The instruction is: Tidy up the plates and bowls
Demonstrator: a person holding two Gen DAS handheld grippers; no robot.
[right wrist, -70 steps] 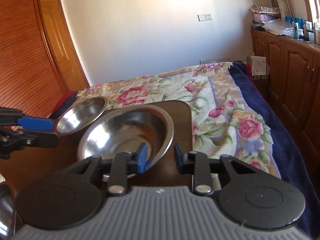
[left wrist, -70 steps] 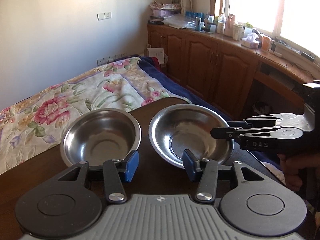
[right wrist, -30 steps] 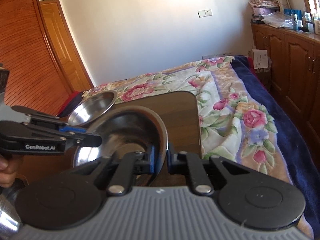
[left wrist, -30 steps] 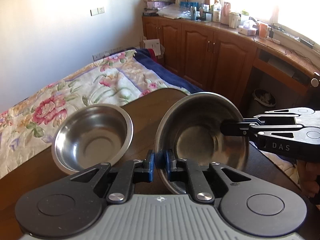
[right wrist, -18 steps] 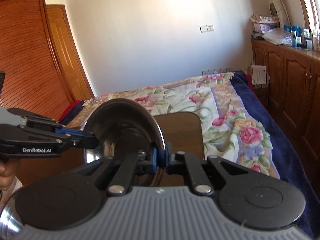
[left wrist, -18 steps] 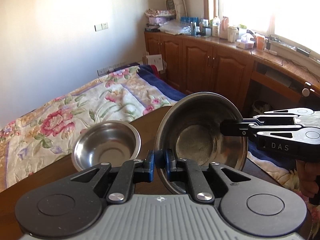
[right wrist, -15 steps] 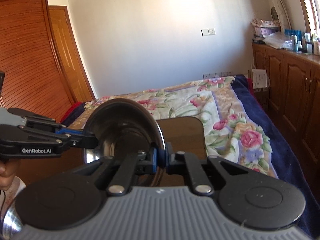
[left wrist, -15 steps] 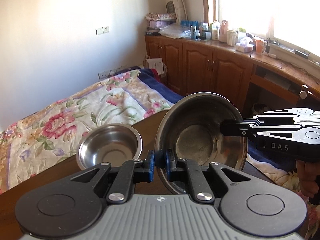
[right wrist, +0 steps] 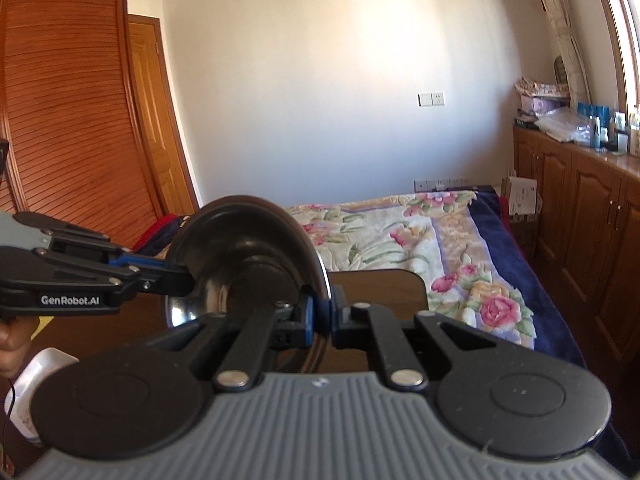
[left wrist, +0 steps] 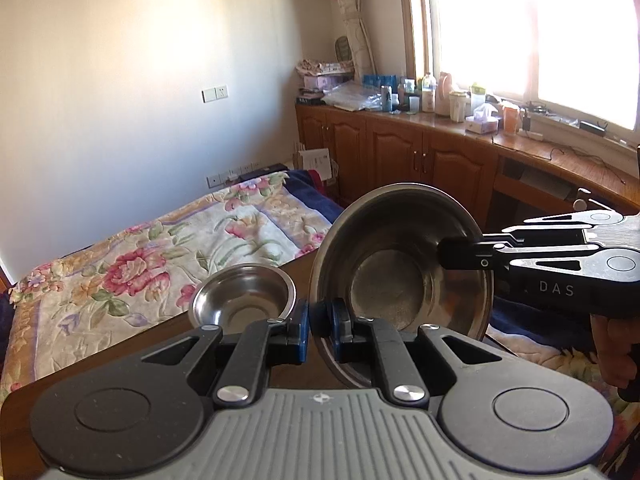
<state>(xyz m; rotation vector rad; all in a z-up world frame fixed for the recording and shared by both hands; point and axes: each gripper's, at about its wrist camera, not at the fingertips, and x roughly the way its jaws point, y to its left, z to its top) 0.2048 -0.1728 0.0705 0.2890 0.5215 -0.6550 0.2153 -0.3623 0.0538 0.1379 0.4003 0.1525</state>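
Above a dark wooden table (left wrist: 132, 352), 2 handheld grippers hold 1 steel bowl (left wrist: 400, 280) between them, lifted clear of the surface and tipped steeply onto its side. Left gripper (left wrist: 319, 332) has its blue-padded fingers pressed nearly together on the bowl's near rim, seen from the left wrist camera with the bowl's hollow facing the lens. Right gripper (right wrist: 320, 322) pinches the opposite rim just as tightly; from its own camera the bowl (right wrist: 244, 264) turns its dark underside to the lens. Each tool appears in the other's view, reaching in from the side to the bowl's edge. A second, smaller bowl (left wrist: 244, 298) sits upright on the table, just left of the raised one. Behind lie a floral bedspread (left wrist: 160, 256) and wooden cabinets (left wrist: 420, 164).
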